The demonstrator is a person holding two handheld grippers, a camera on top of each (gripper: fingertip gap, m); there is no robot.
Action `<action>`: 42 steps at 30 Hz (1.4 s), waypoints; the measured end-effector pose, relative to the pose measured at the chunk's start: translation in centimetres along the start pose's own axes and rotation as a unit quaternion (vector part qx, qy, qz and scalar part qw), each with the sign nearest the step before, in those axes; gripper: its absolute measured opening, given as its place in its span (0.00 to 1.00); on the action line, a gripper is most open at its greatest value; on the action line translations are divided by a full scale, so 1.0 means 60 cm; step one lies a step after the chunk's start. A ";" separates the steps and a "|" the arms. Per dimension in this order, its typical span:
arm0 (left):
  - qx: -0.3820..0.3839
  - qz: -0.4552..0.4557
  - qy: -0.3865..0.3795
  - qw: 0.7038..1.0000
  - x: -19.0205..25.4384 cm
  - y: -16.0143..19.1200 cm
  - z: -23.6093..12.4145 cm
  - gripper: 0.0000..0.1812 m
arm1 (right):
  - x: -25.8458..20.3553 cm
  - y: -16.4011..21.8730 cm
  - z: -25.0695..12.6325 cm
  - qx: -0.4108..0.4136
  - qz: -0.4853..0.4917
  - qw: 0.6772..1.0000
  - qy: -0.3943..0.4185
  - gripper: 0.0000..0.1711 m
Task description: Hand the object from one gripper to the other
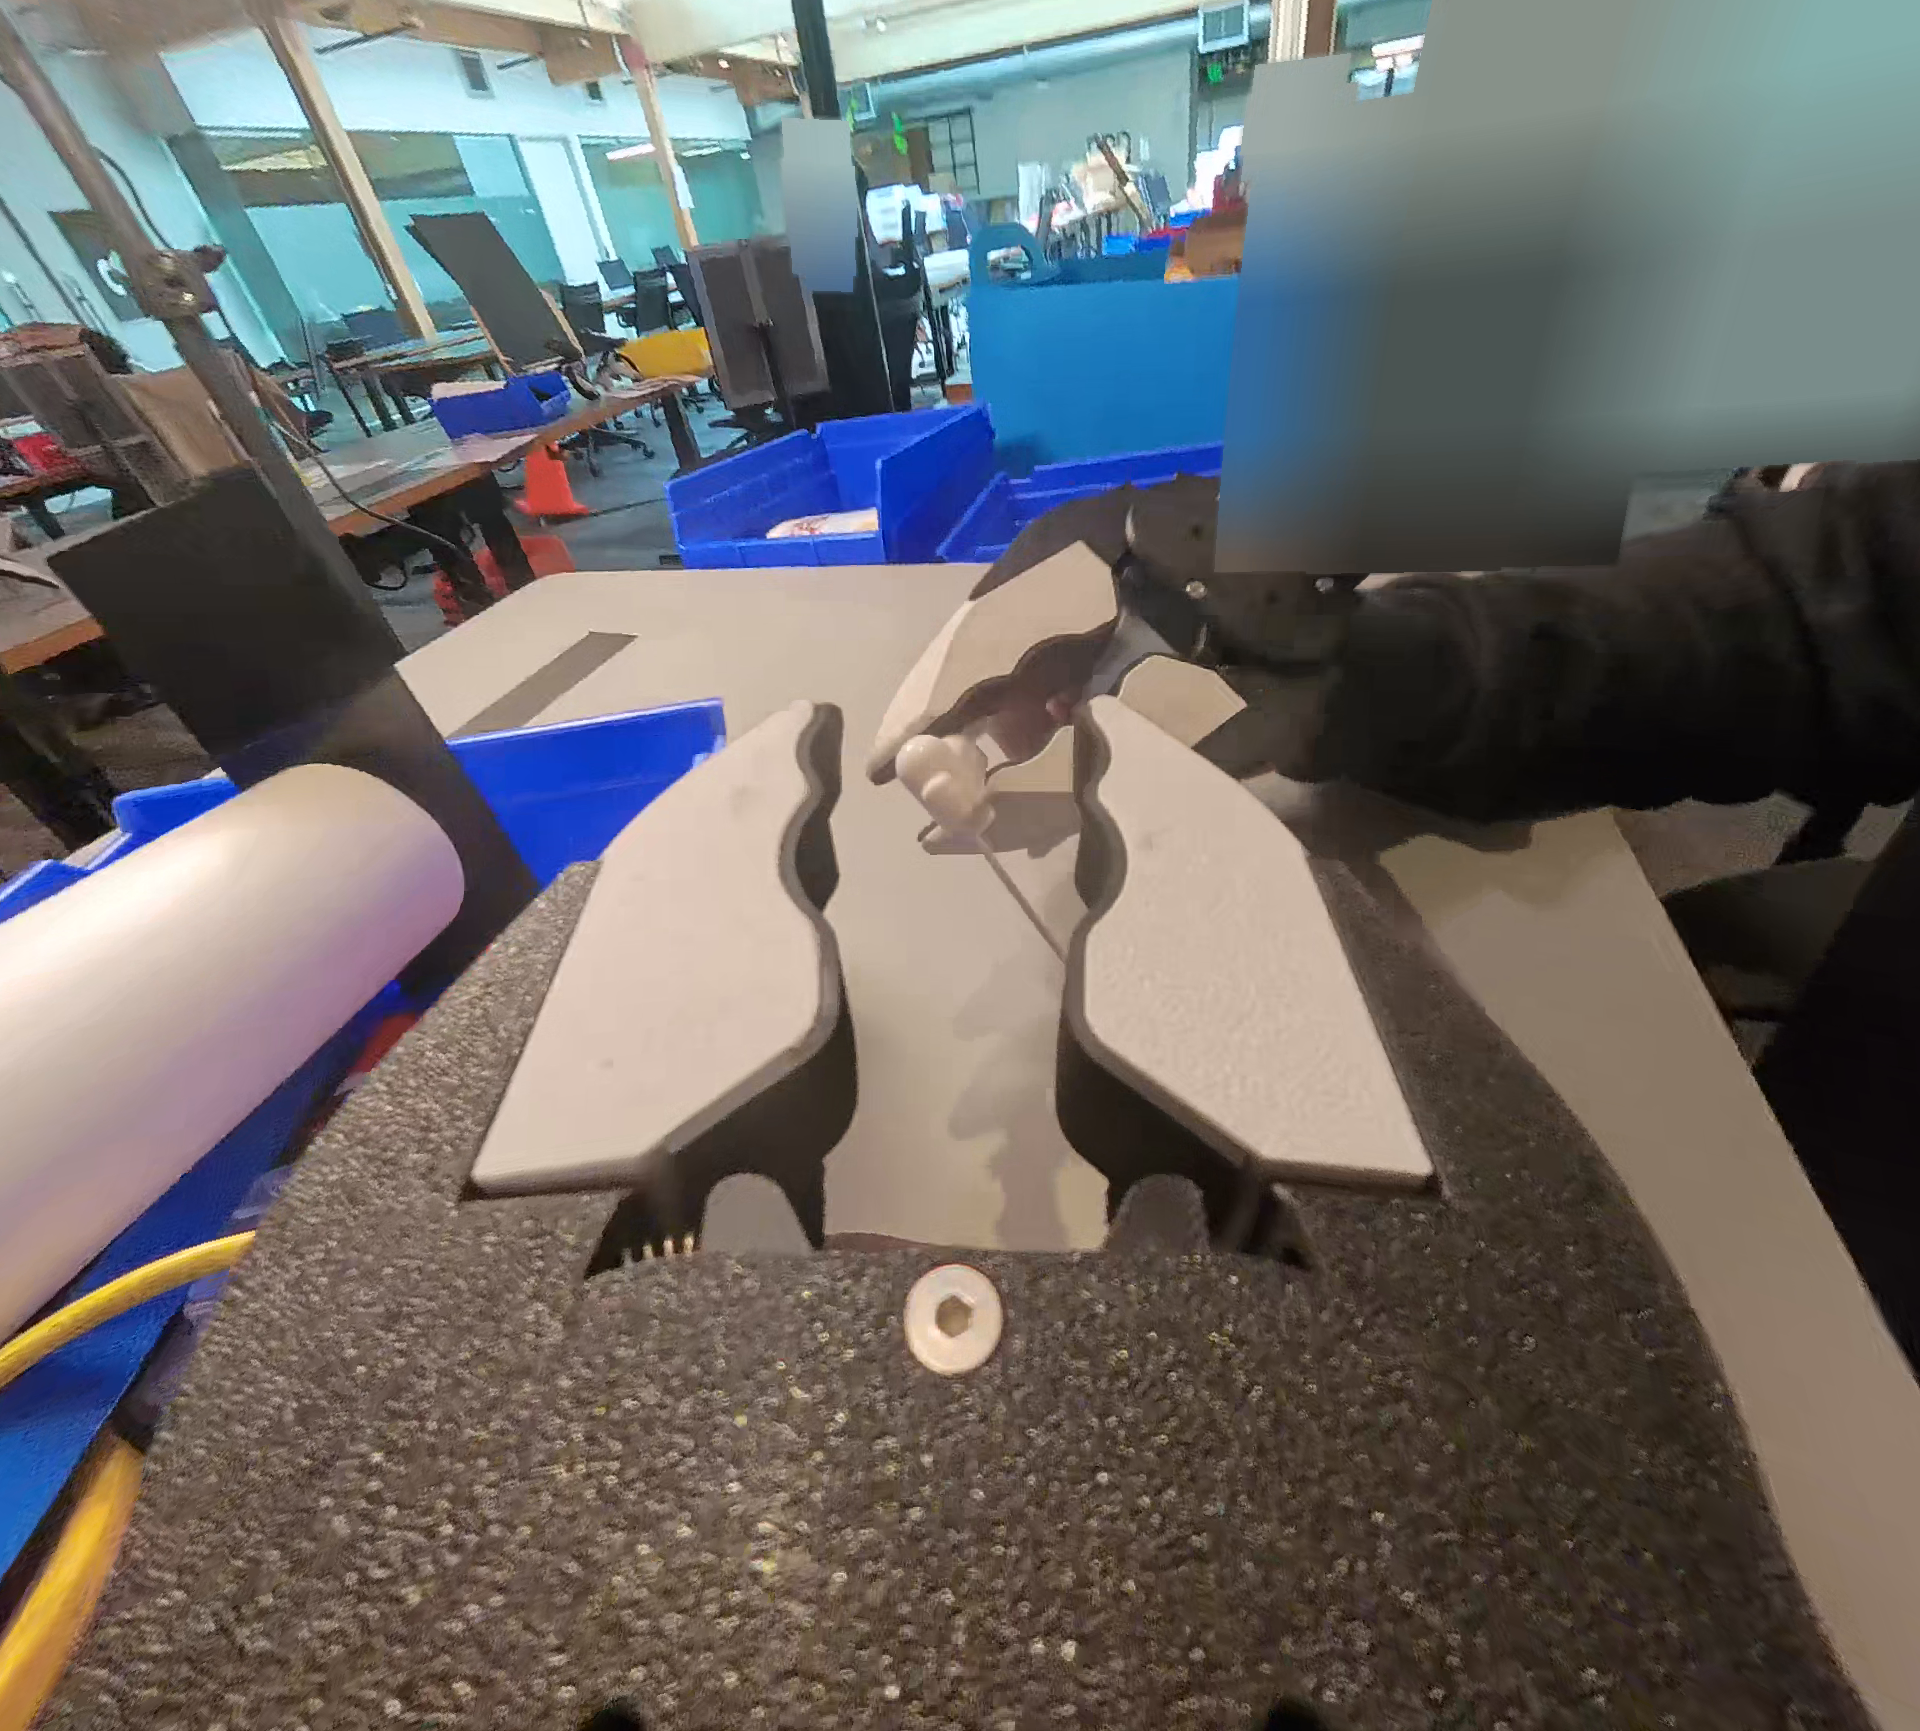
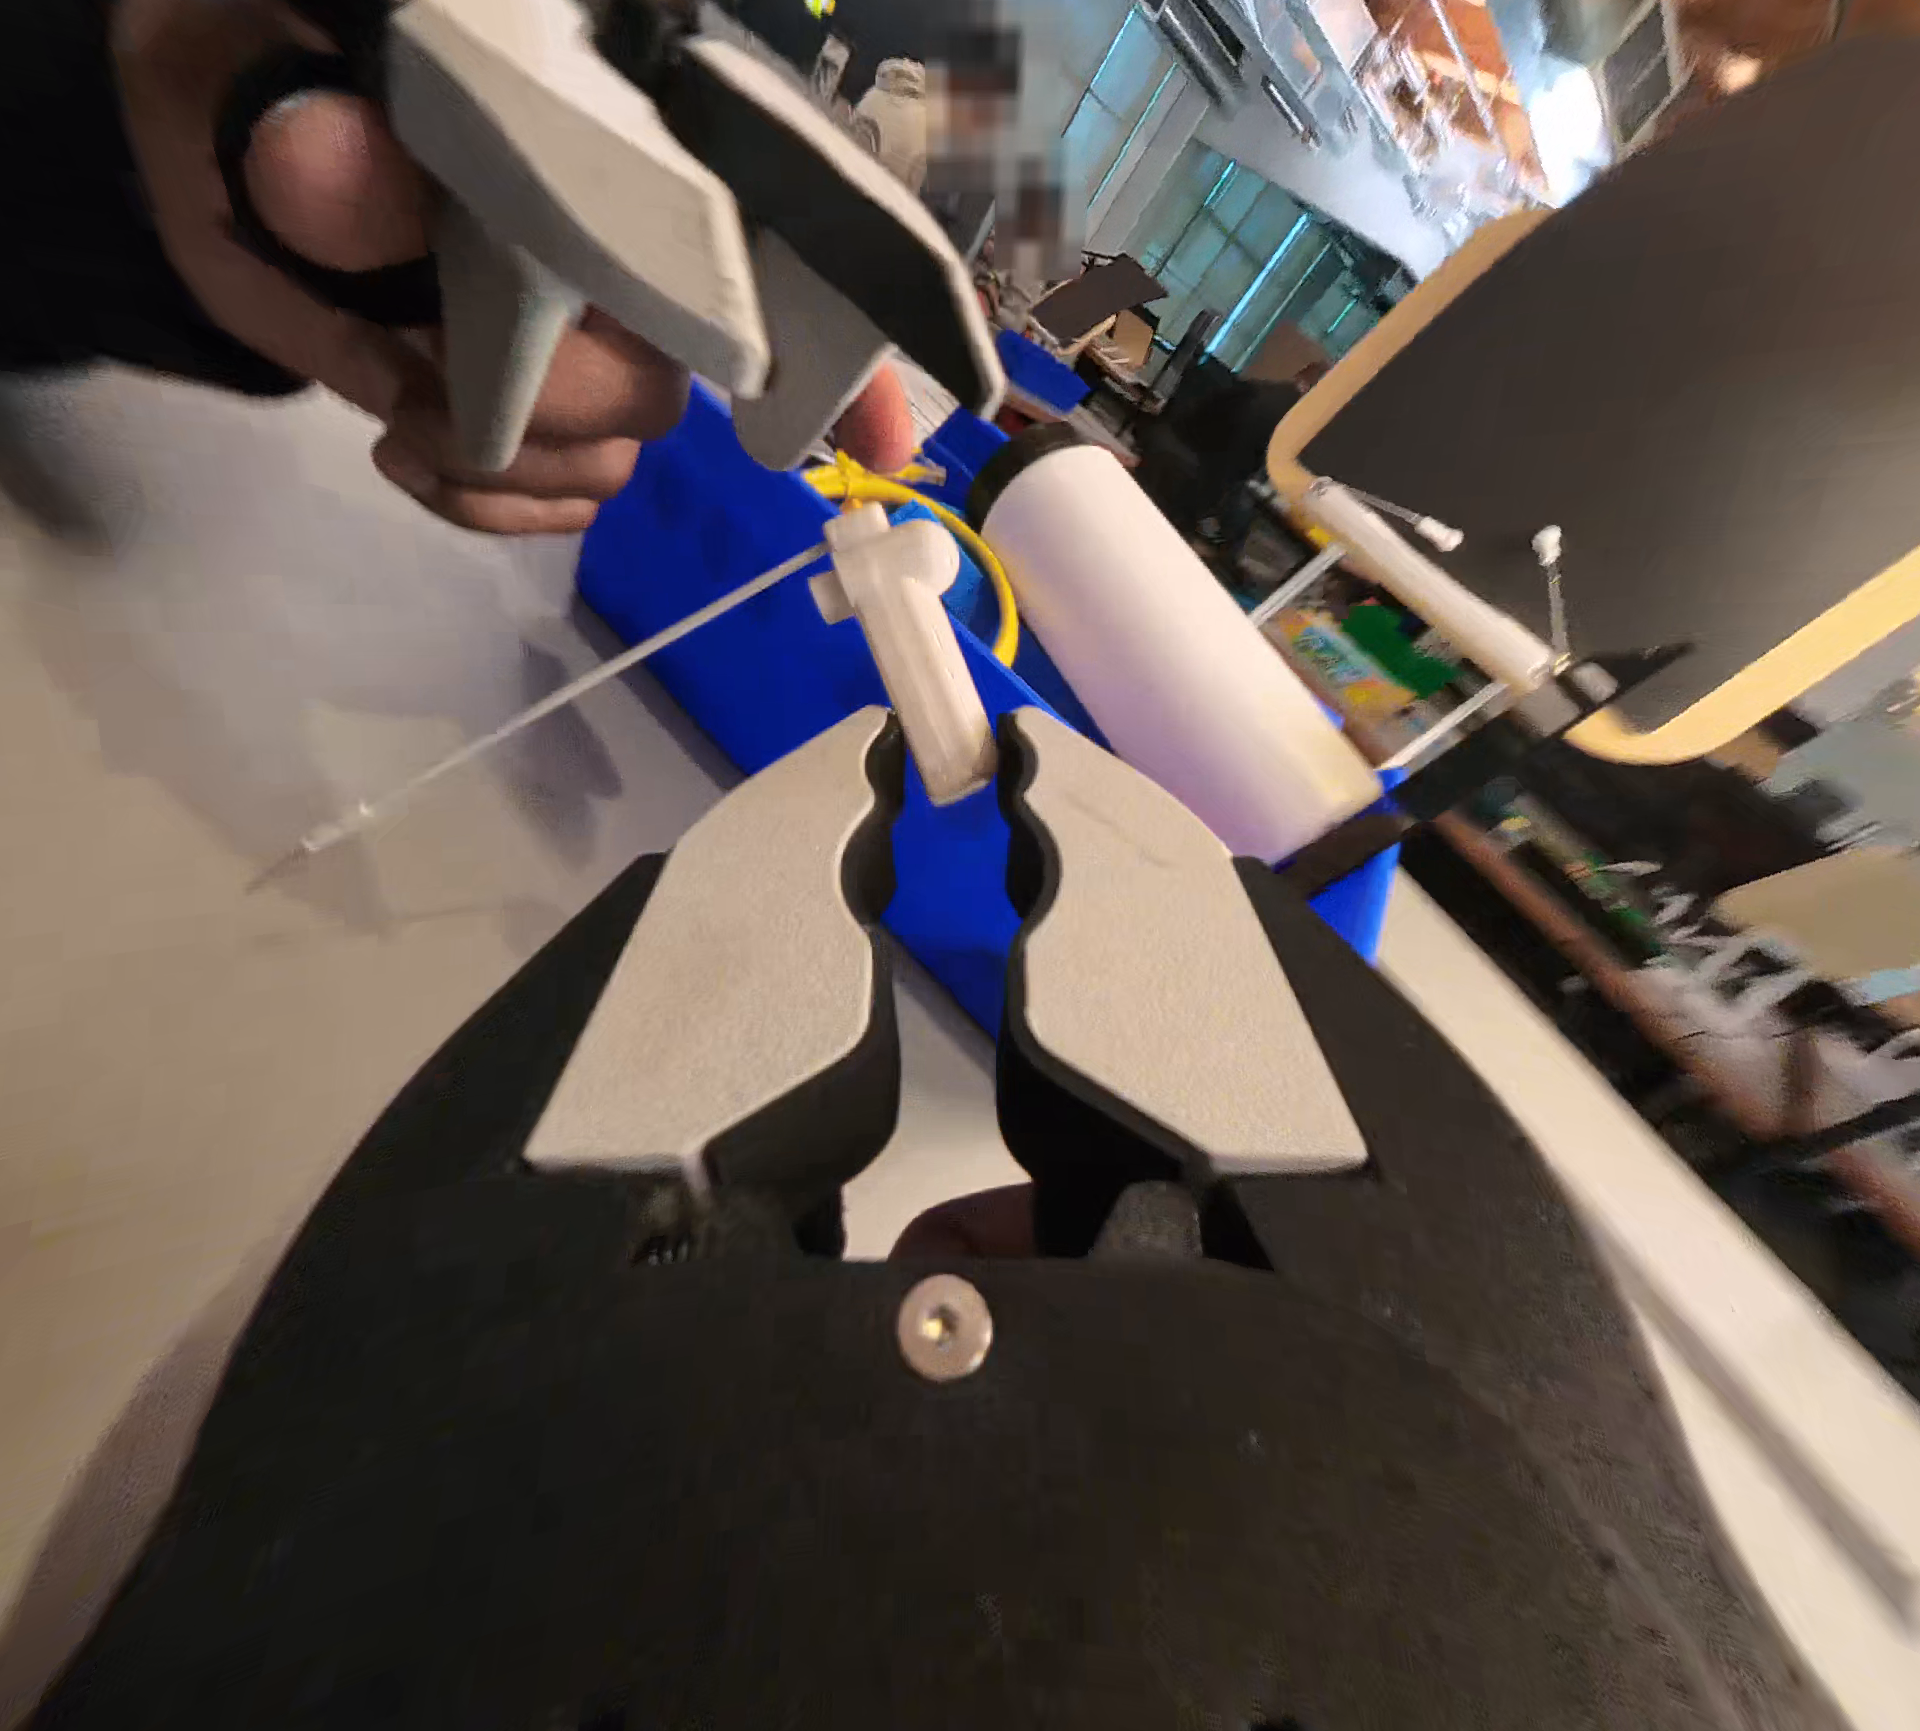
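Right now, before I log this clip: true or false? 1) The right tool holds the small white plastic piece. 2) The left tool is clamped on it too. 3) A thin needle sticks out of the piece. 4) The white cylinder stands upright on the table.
1) True: the right tool pinches the white plastic piece.
2) False: the left tool is open, not touching it.
3) True: a thin needle projects from it.
4) False: the white cylinder lies in a blue bin.

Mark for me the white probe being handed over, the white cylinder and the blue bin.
white probe (image 2: 914, 642): right wrist view, on its plastic handle.
white cylinder (image 2: 1153, 632): right wrist view, mid-body.
blue bin (image 2: 727, 632): right wrist view, on its near outer wall.
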State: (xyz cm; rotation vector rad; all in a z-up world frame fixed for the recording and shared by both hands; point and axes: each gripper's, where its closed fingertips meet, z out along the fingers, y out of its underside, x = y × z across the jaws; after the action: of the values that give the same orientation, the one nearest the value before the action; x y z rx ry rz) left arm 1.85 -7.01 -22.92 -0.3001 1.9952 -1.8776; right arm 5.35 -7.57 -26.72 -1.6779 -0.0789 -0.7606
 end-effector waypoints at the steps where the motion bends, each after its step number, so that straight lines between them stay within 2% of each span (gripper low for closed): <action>1: 0.010 -0.015 -0.002 1.000 -0.004 -0.006 -0.003 0.24 | 0.002 -0.002 0.000 0.010 0.048 0.999 -0.013 0.09; 5: 0.055 -0.059 -0.022 0.996 -0.029 -0.024 -0.014 0.23 | -0.004 -0.012 -0.004 0.060 0.245 0.963 -0.100 0.10; 9: 0.021 -0.026 -0.032 0.999 -0.033 0.004 -0.005 0.23 | -0.007 -0.027 -0.010 0.100 0.370 0.908 -0.172 0.10; 15: 0.004 0.022 0.006 1.000 0.010 0.022 0.017 0.25 | -0.038 -0.051 -0.019 0.126 0.402 0.873 -0.246 0.09; 20: 0.036 -0.019 0.048 0.998 0.035 0.015 0.022 0.25 | -0.067 -0.054 -0.018 0.112 0.379 0.876 -0.276 0.10; 22: 0.036 -0.031 0.063 0.997 0.042 0.019 0.023 0.15 | -0.074 -0.054 -0.017 0.107 0.373 0.878 -0.281 0.10; 25: 0.036 -0.039 0.061 0.997 0.039 0.021 0.022 0.15 | -0.078 -0.050 -0.013 0.098 0.366 0.884 -0.276 0.09; 29: 0.070 -0.081 0.039 0.993 0.019 0.001 0.014 0.15 | -0.057 -0.036 -0.002 0.084 0.272 0.940 -0.186 0.17; 31: 0.103 -0.126 0.039 0.986 0.009 -0.015 0.004 0.15 | -0.041 -0.037 -0.003 0.092 0.174 0.974 -0.114 0.21; 33: 0.132 -0.177 0.054 0.974 0.005 -0.028 -0.004 0.15 | -0.028 -0.043 -0.008 0.094 0.042 0.994 -0.037 0.23; 35: 0.154 -0.224 0.068 0.960 0.000 -0.035 -0.008 0.14 | -0.021 -0.049 -0.011 0.086 -0.105 0.990 0.045 0.25; 37: 0.168 -0.270 0.089 0.944 0.001 -0.037 -0.009 0.14 | -0.025 -0.055 -0.012 0.079 -0.211 0.970 0.091 0.26; 39: 0.171 -0.316 0.122 0.925 0.010 -0.034 -0.005 0.14 | -0.028 -0.063 -0.014 0.084 -0.247 0.959 0.115 0.28; 42: 0.164 -0.350 0.147 0.911 0.023 -0.023 0.006 0.14 | -0.024 -0.077 -0.021 0.104 -0.245 0.955 0.130 0.30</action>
State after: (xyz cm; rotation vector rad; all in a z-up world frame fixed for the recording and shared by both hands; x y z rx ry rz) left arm 0.59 -8.03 -21.75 -0.7504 1.8332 -2.8058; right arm 1.60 -6.93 -23.44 -1.3539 -0.3869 -1.2937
